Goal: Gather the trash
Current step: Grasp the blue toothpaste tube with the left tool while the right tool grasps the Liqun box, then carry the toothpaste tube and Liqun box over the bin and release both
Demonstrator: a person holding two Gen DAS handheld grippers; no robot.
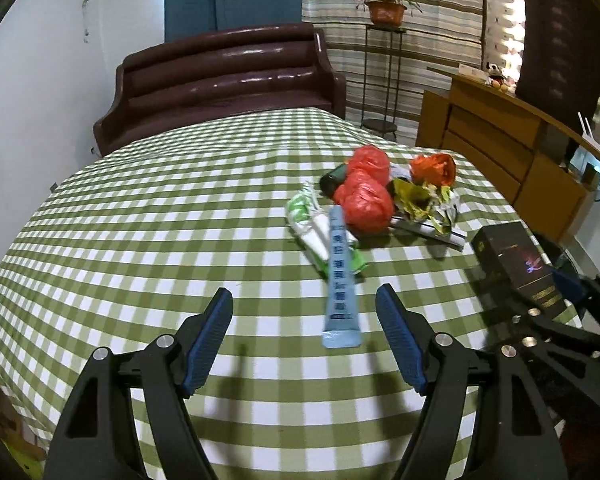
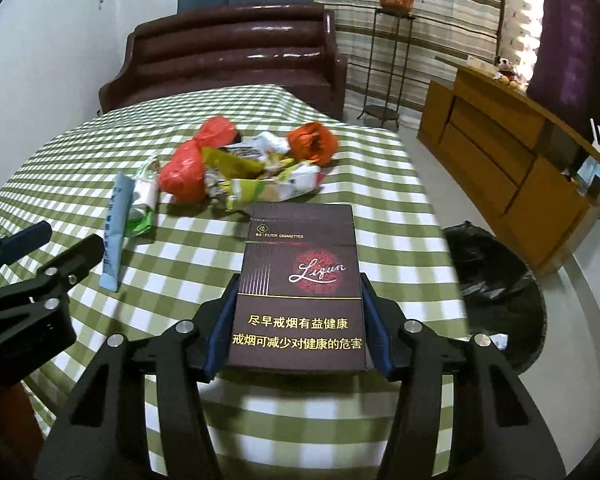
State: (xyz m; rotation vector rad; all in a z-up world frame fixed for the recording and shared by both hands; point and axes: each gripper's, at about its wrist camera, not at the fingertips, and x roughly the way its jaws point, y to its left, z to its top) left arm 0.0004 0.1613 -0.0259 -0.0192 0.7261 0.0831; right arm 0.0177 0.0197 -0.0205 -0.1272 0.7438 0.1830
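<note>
My right gripper (image 2: 298, 284) is shut on a dark cigarette pack (image 2: 298, 288), held above the table's right side; the pack also shows in the left wrist view (image 1: 514, 268). My left gripper (image 1: 304, 300) is open and empty above the checked tablecloth (image 1: 140, 220). A light blue tube (image 1: 340, 280) lies just ahead of it, between the fingers' lines. Beyond lie a green-white wrapper (image 1: 312, 224), red plastic bags (image 1: 368, 196), an orange bag (image 1: 434, 170) and crumpled yellow-green wrappers (image 1: 424, 204). The same pile shows in the right wrist view (image 2: 240, 168).
A black trash bag (image 2: 496, 280) stands on the floor right of the table. A brown sofa (image 1: 224, 76) is behind the table. A wooden cabinet (image 1: 508, 152) and a plant stand (image 1: 384, 60) are at the right.
</note>
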